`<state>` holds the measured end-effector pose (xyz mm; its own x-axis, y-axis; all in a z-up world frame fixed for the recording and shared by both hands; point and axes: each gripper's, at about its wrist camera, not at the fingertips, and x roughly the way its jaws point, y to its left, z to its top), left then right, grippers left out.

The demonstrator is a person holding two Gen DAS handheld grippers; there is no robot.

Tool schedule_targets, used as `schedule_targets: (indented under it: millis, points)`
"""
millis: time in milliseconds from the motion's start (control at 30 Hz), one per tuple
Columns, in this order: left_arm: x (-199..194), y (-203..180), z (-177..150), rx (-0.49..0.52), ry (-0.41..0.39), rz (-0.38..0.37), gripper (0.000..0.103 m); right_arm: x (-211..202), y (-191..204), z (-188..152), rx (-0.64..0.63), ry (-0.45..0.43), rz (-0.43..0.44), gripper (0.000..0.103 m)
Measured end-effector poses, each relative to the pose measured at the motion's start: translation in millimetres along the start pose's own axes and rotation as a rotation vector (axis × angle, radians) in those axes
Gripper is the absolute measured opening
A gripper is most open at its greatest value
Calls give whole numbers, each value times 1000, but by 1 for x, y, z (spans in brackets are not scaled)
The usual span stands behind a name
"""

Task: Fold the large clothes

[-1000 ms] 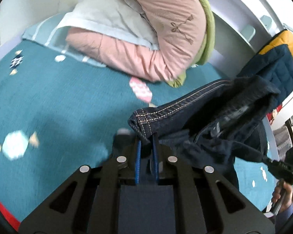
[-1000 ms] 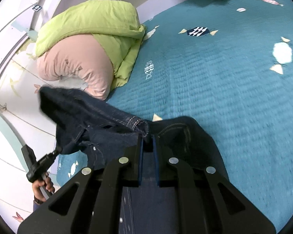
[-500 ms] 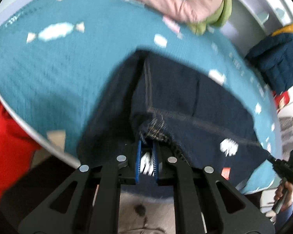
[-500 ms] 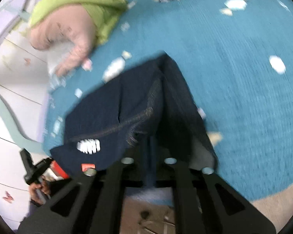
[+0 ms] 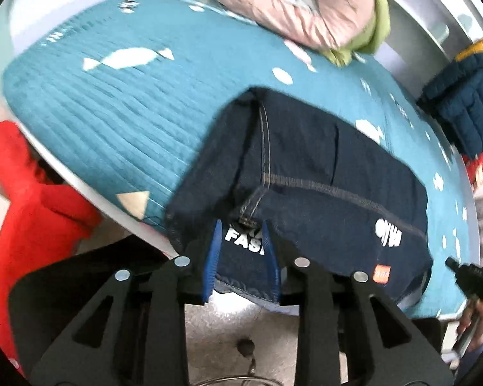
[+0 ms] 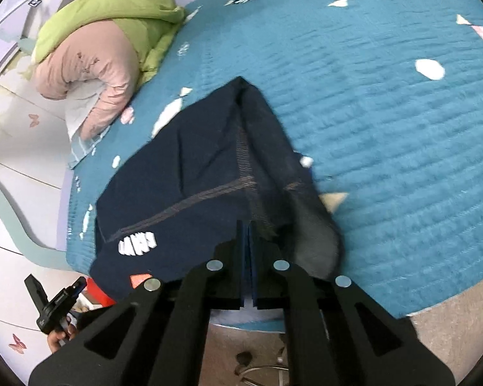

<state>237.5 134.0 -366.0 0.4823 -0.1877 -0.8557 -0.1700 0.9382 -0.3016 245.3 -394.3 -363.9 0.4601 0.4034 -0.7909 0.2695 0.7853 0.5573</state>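
1. Whereas a second ago you held the dark denim garment (image 5: pixel 306 173) bunched in the air between both tools, it now lies spread on the teal bed (image 5: pixel 106 109), near edge hanging over the bed's front rim.
2. Your left hand-held gripper (image 5: pixel 241 251) has gone from clamped to parted: blue pads apart, hem with white lettering lying between them, not pinched as far as the left wrist view shows.
3. Your right hand-held gripper (image 6: pixel 248 257) shows pads pressed together at the garment's near edge; judged a hold on the denim, though the contact itself is hidden by the fingers.
4. Seams run straight across the top layer; one corner on the right side droops off the bed.
5. Reading: lay-down step appears done, and the left release suggests a re-grip for the next fold.
6. Pink and green bedding (image 6: pixel 106 41) sits well apart at the far end.
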Motion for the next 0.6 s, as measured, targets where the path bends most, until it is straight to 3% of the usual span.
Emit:
schedule_targets:
  millis: [100,200,233,267,300,367,400,467,567,600]
  points:
    - [-6,-30,4,68,-20,-64,35,18,13,2,-26,21,27,5]
    - [11,-63,5,152,-12,-123,39,48,23,2,-53,68,-20,4]
    - [26,-72,3,169,13,-135,44,60,18,1,-44,92,-65,4]
    - [44,-79,0,188,53,-115,59,69,12,0,-29,116,-104,0]
    - [61,-82,-2,195,91,-85,62,80,0,-4,7,152,-142,0]
    - [100,-69,-10,132,199,-17,57,83,-15,-8,55,142,-89,0]
    - [107,-62,-13,94,215,-33,55,82,-17,-8,59,140,-84,0]
    - [106,-59,-15,105,184,-53,55,82,-9,-7,19,151,-130,0]
    - [100,-59,-11,128,198,-75,55,82,5,-2,-17,178,-210,0]
    - [95,-54,-8,101,203,-108,56,81,11,-1,-28,181,-230,6]
